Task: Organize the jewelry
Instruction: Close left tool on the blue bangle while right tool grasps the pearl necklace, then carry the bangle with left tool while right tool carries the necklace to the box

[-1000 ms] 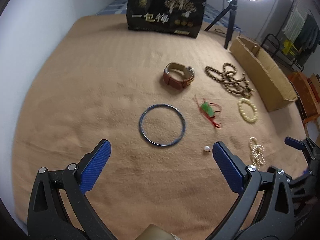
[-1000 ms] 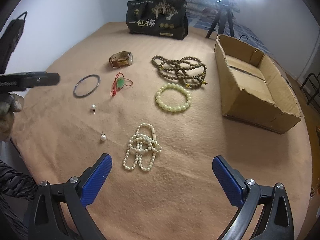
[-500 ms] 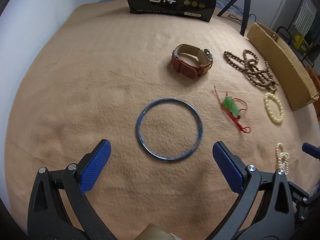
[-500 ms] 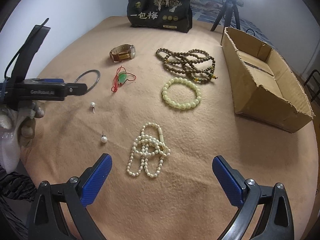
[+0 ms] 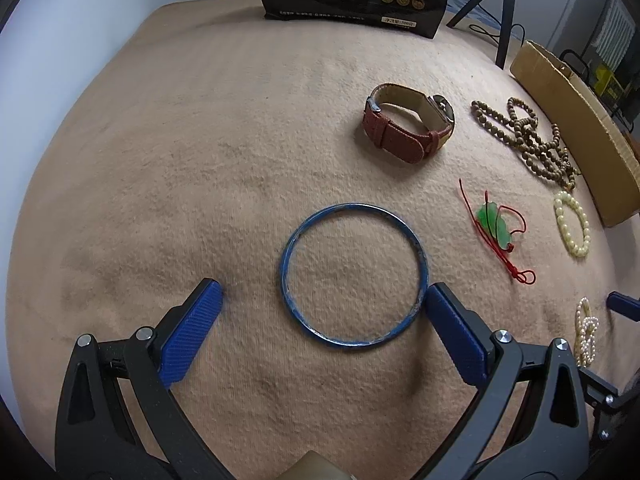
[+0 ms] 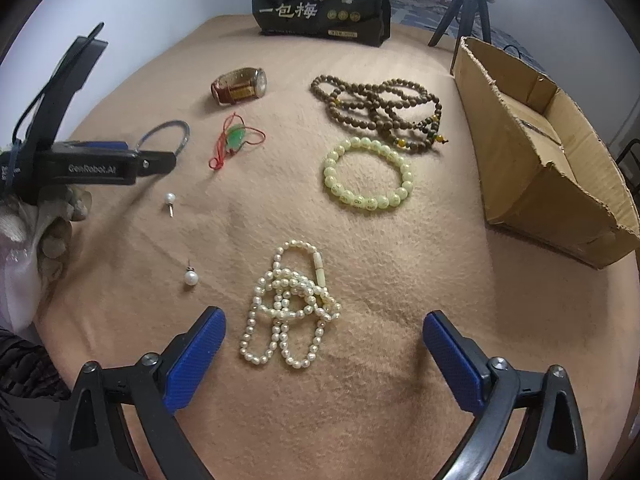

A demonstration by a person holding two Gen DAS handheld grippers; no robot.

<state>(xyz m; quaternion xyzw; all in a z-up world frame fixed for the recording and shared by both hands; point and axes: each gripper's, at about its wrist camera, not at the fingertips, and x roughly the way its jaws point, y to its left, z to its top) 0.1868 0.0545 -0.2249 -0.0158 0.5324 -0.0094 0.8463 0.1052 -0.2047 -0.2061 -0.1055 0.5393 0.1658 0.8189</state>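
A blue bangle (image 5: 354,274) lies flat on the tan blanket. My left gripper (image 5: 322,294) is open and low over it; its right finger (image 5: 452,328) touches the bangle's right rim, its left finger (image 5: 196,320) stands well clear to the left. My right gripper (image 6: 324,330) is open just behind a pearl necklace (image 6: 290,300), whose near loops lie between the fingers. Farther off lie a brown leather watch (image 5: 408,122), a green pendant on red cord (image 5: 496,226), a pale green bead bracelet (image 6: 368,178) and a brown bead strand (image 6: 384,106).
An open cardboard box (image 6: 560,160) stands at the right. Two pearl stud earrings (image 6: 191,277) (image 6: 170,200) lie left of the pearl necklace. A black printed bag (image 6: 320,4) and a tripod (image 6: 464,4) stand at the back. A gloved hand (image 6: 44,216) holds the left gripper.
My left gripper has moved forward and down to the blue bangle, which now sits between its fingers. My right gripper has crept closer to the pearl necklace.
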